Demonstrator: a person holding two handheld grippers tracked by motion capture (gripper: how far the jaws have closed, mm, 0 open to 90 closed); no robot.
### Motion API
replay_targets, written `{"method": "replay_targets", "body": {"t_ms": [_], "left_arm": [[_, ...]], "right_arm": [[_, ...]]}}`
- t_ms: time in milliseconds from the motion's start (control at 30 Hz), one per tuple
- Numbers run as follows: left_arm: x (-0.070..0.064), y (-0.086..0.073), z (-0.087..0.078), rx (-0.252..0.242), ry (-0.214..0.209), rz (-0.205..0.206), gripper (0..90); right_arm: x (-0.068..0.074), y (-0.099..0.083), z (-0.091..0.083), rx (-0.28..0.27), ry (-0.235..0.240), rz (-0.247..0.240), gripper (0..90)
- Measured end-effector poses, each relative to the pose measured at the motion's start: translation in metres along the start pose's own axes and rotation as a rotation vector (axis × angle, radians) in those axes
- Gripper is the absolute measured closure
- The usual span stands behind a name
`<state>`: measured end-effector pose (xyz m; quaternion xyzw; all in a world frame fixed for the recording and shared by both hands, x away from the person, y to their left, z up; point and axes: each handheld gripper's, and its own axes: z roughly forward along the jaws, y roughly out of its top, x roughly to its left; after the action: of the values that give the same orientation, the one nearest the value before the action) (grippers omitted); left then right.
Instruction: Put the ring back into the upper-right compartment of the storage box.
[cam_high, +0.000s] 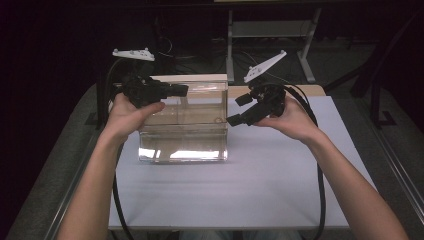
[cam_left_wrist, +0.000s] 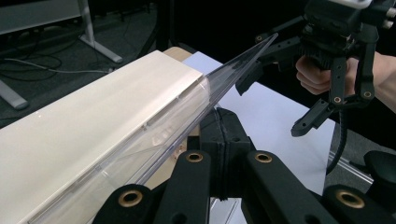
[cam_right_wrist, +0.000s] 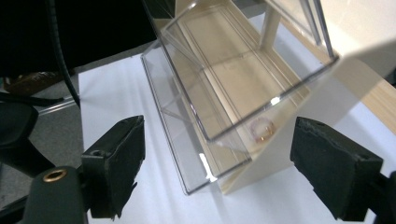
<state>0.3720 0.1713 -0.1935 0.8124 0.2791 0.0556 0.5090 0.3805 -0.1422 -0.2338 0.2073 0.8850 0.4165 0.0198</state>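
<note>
Ring (cam_right_wrist: 262, 129) inside clear box (cam_high: 182, 120), straight ahead between spread jaws of right gripper (cam_high: 239, 110); left gripper (cam_high: 181, 90) clamped on lid (cam_left_wrist: 187, 122).

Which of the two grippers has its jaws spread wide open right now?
The right gripper, beside the clear box's right end: its jaws stand far apart, holding nothing. The left gripper is closed at the box's top edge.

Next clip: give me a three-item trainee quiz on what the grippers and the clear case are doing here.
1. True or false: the right gripper has its jaws spread wide.
2. What does the left gripper pinch? A) the clear lid B) a cable C) the white sheet
3. Fill in: inside the clear case lies a small ____.
Key: 1 true; 2 A; 3 ring.
</note>
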Motion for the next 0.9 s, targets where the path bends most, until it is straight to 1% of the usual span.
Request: {"method": "replay_targets", "body": {"t_ms": [67, 133, 167, 233, 300, 433, 500, 567, 600, 833, 900], "left_arm": [[0.000, 0.000, 0.000, -0.001, -0.002, 0.002, 89.3], [0.000, 0.000, 0.000, -0.003, -0.003, 0.002, 89.3], [0.000, 0.000, 0.000, -0.003, -0.003, 0.003, 89.3], [0.000, 0.000, 0.000, -0.003, -0.003, 0.002, 89.3], [0.000, 0.000, 0.000, -0.004, -0.005, 0.003, 89.3], [0.000, 0.000, 0.000, -0.006, -0.005, 0.003, 89.3], [0.000, -0.001, 0.000, -0.006, -0.004, 0.001, 89.3], [0.000, -0.001, 0.000, -0.006, -0.004, -0.002, 89.3], [-0.001, -0.001, 0.000, -0.006, -0.003, -0.002, 89.3], [-0.001, 0.000, 0.001, -0.004, -0.001, 0.000, 89.3], [-0.001, 0.000, 0.001, -0.003, -0.001, 0.000, 89.3]], "right_arm": [[0.001, -0.006, -0.001, -0.009, -0.026, -0.010, 12.4], [0.000, -0.013, -0.001, -0.005, -0.033, 0.011, 11.9], [0.000, -0.017, 0.000, -0.003, -0.032, 0.018, 9.9], [-0.001, -0.023, 0.000, -0.005, -0.036, 0.040, 0.8], [-0.002, -0.030, 0.000, -0.013, -0.045, 0.041, 0.9], [0.000, -0.041, -0.003, -0.034, -0.049, 0.068, 0.9], [0.001, -0.048, -0.004, -0.042, -0.056, 0.071, 0.9], [0.004, -0.055, -0.003, -0.040, -0.065, 0.083, 0.9], [0.004, -0.058, -0.002, -0.031, -0.072, 0.081, 0.9], [0.004, -0.088, -0.003, -0.055, -0.086, 0.114, 0.9], [0.004, -0.095, -0.004, -0.048, -0.098, 0.121, 0.9]]}}
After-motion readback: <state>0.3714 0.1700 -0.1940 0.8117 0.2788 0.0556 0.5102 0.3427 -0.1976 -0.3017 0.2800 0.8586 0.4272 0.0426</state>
